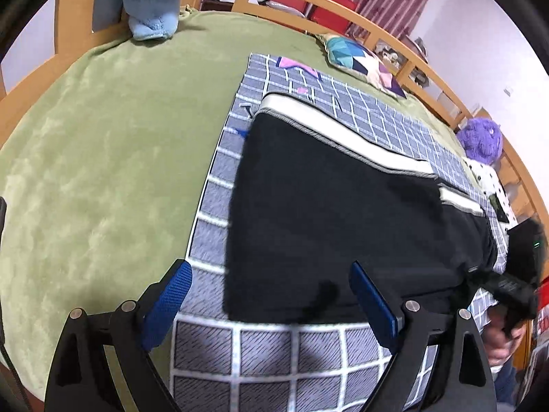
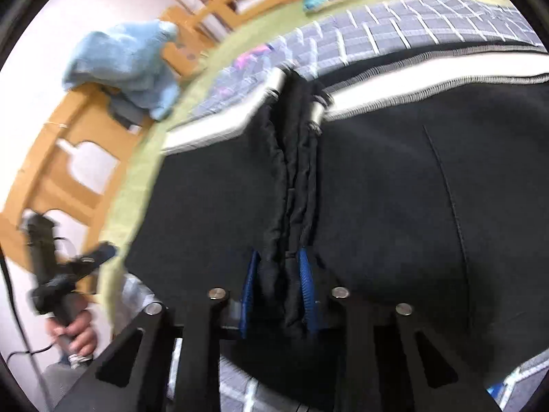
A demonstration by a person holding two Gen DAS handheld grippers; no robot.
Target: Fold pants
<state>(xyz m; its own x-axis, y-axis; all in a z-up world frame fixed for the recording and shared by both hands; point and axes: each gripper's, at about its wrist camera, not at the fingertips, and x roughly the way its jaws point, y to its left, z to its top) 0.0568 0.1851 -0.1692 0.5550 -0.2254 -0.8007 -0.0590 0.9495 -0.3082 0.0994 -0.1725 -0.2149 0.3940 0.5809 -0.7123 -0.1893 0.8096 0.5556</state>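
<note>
Black pants (image 1: 329,213) with a white side stripe (image 1: 343,134) lie flat on a grey checked mat (image 1: 267,350). My left gripper (image 1: 271,271) hovers open over the pants' near corner, one blue pad over the mat and the other over the black cloth, gripping nothing. In the right wrist view the pants (image 2: 394,189) fill the frame. My right gripper (image 2: 278,254) is shut on a bunched ridge of black fabric (image 2: 291,178) that runs up between the blue pads. The right gripper (image 1: 514,281) also shows at the pants' far end, held by a hand.
The mat lies on a green blanket (image 1: 103,171) over a bed with a wooden rail (image 1: 387,34). A light blue plush (image 1: 154,3) sits at the far corner, a patchwork cushion (image 1: 360,58) and a purple plush (image 1: 480,140) along the rail.
</note>
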